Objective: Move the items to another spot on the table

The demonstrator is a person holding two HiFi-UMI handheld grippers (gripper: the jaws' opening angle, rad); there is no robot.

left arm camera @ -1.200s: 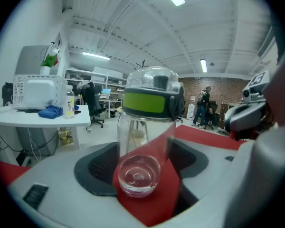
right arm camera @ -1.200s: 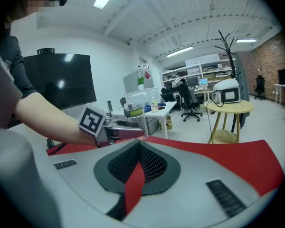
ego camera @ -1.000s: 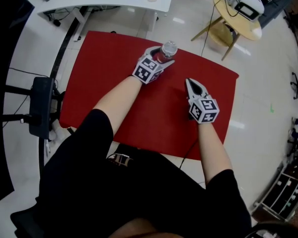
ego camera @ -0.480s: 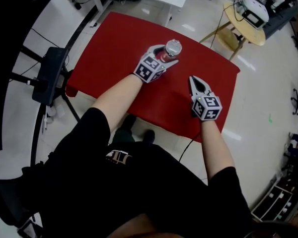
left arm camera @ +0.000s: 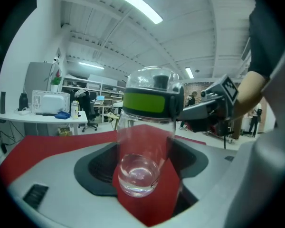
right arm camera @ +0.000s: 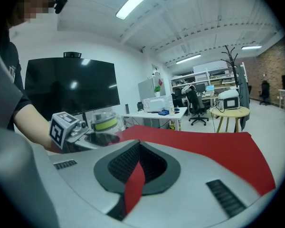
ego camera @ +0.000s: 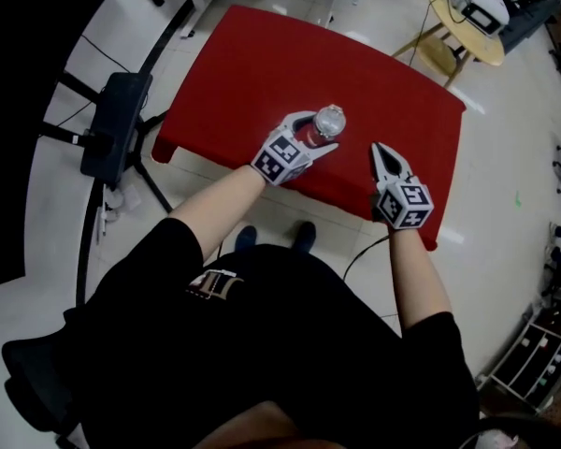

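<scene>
Red cloth covers the table [ego camera: 262, 64], and every place below is given against that table. Over its near half, about midway along its width, the left gripper [ego camera: 323, 131] has a clear bottle [ego camera: 328, 118] clamped between widely spread jaws, their dark pads pressing on the glassy wall from either side. The left gripper view shows the bottle's round base tipped toward the camera with red cloth behind it, so it appears to be off the table's surface, though how far cannot be told. The grip sits low on the body, below the green-banded lid [left arm camera: 149, 102]. That likely keeps the bottle upright and steady while it is carried.

The right gripper [ego camera: 381, 150] hovers over the table's near edge, toward its right corner, apart from the bottle. Its jaws are drawn together to a thin slit with nothing between them. It seems to be kept aside so that it stays out of the carrying path.

No other item shows on the table, so the bottle looks like the piece being relocated, mid-carry and not yet set down.
</scene>
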